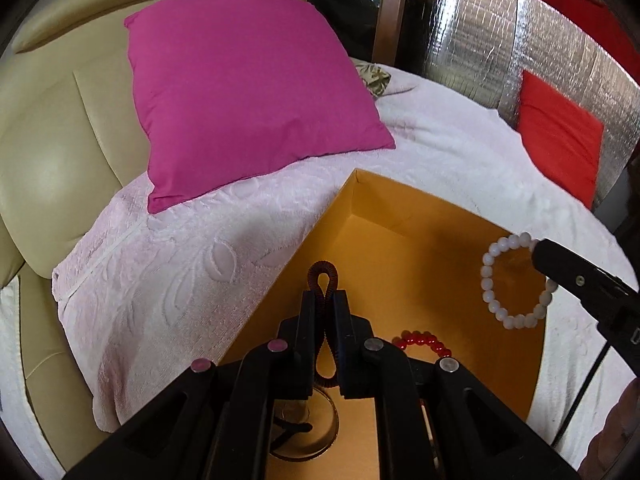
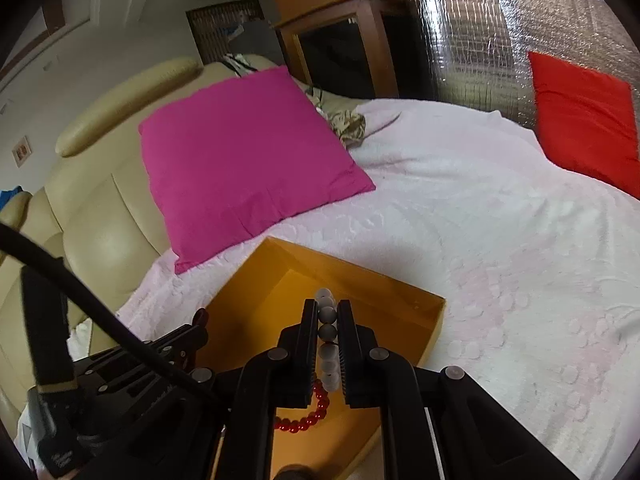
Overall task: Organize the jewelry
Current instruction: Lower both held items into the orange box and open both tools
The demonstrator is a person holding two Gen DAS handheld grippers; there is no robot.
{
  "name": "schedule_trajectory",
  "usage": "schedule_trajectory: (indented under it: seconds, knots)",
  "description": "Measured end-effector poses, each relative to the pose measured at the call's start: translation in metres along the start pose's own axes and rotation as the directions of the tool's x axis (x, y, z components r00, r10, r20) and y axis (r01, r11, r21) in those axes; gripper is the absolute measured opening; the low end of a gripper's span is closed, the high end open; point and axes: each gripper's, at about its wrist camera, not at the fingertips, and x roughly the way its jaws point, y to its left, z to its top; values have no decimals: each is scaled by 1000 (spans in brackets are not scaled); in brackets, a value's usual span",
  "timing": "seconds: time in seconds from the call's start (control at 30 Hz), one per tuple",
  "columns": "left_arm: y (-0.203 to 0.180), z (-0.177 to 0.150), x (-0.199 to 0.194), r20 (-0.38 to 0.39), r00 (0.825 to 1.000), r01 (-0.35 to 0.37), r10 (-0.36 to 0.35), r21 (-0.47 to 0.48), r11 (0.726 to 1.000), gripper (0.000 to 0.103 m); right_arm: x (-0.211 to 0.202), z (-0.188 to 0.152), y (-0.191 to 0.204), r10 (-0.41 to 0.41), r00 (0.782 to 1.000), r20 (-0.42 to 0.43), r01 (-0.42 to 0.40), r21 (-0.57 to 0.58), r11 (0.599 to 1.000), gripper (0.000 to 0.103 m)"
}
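Note:
An open orange box (image 1: pixel 384 208) (image 2: pixel 400 308) lies on a pale pink blanket. My left gripper (image 1: pixel 325 300) is shut on a dark brown coiled band (image 1: pixel 323 276), held over the box. My right gripper (image 2: pixel 327 312) is shut on a white beaded bracelet (image 2: pixel 327 314); in the left wrist view that bracelet (image 1: pixel 490 280) hangs from the right gripper (image 1: pixel 538 254) above the box. A red beaded bracelet (image 1: pixel 420 340) (image 2: pixel 316 412) lies on the box floor. A round clear piece (image 1: pixel 316 436) with something dark on it lies below my left gripper.
A magenta pillow (image 1: pixel 248 92) (image 2: pixel 248 152) leans on a cream leather sofa back (image 1: pixel 60 140). A red pillow (image 1: pixel 560 136) (image 2: pixel 588 116) rests against a silver foil panel (image 1: pixel 500 40). The blanket (image 2: pixel 500 240) spreads to the right of the box.

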Motion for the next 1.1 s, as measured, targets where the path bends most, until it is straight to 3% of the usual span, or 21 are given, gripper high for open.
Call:
schedule_trajectory:
  seconds: [1.1]
  knots:
    - [-10, -3, 43, -126, 991, -37, 42, 40, 998, 10, 56, 5, -9, 1, 996, -85, 2, 38, 999, 11]
